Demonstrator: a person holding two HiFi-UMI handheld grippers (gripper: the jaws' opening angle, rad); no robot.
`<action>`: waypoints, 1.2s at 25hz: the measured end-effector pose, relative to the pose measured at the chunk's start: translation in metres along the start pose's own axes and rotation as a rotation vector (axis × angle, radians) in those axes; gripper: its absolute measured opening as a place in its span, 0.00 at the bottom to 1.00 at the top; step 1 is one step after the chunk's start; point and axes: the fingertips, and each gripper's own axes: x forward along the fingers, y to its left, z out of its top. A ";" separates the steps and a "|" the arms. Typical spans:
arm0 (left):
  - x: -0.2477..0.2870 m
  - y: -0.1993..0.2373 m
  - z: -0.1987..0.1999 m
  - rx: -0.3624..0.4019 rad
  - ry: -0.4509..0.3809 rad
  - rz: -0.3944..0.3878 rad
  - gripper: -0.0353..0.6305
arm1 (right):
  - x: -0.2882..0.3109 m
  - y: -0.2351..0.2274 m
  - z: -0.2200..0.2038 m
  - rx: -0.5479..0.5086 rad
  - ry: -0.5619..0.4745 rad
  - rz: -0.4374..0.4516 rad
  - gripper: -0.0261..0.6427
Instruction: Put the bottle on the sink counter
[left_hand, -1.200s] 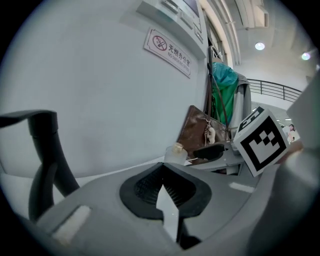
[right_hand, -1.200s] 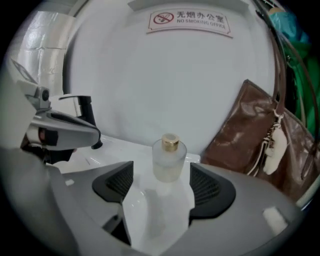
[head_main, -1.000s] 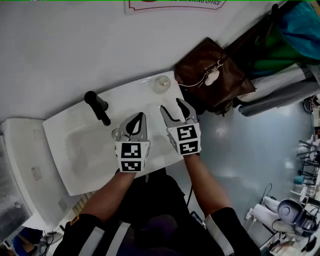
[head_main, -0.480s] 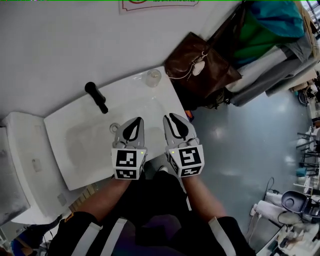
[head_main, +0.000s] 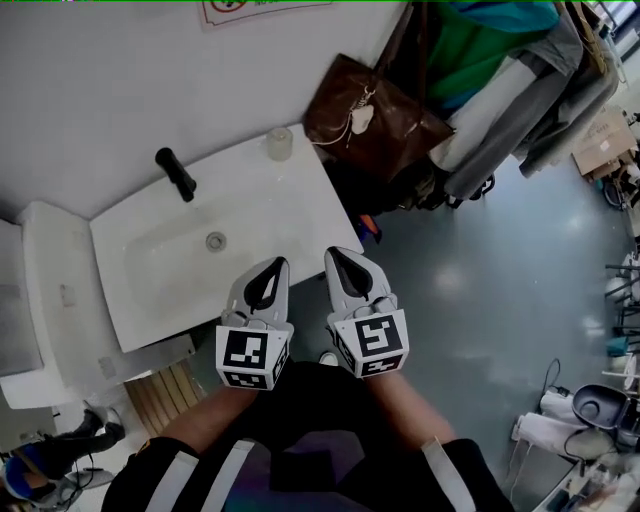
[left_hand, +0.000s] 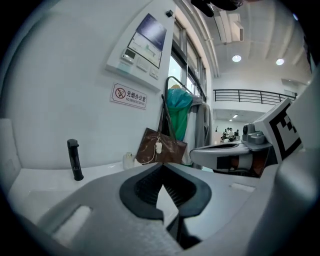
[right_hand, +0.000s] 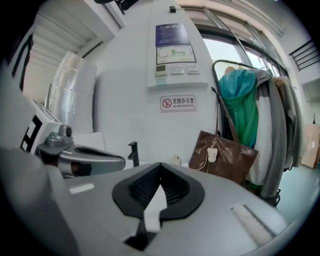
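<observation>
The sink (head_main: 290, 215) stands against the wall. The tap (head_main: 175, 172) is at its back edge, left of the middle, and the drain (head_main: 215, 241) lies in the basin in front of the tap. The bottle (head_main: 279, 143) stands on the sink's back right corner. A bag (head_main: 370, 115) hangs just right of that corner, and clothes (head_main: 500, 90) hang right of the bag. The left tool (head_main: 272, 272) and right tool (head_main: 340, 262) are side by side at the sink's front edge, near its front right corner and well in front of the bottle.
</observation>
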 end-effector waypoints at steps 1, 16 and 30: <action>-0.008 -0.011 -0.001 0.000 -0.005 0.005 0.05 | -0.013 0.002 0.000 -0.003 -0.008 0.014 0.04; -0.118 -0.133 0.000 0.041 -0.073 0.059 0.05 | -0.173 0.031 0.004 -0.053 -0.096 0.120 0.04; -0.161 -0.139 0.004 0.094 -0.084 -0.010 0.05 | -0.217 0.060 0.005 -0.059 -0.108 0.072 0.04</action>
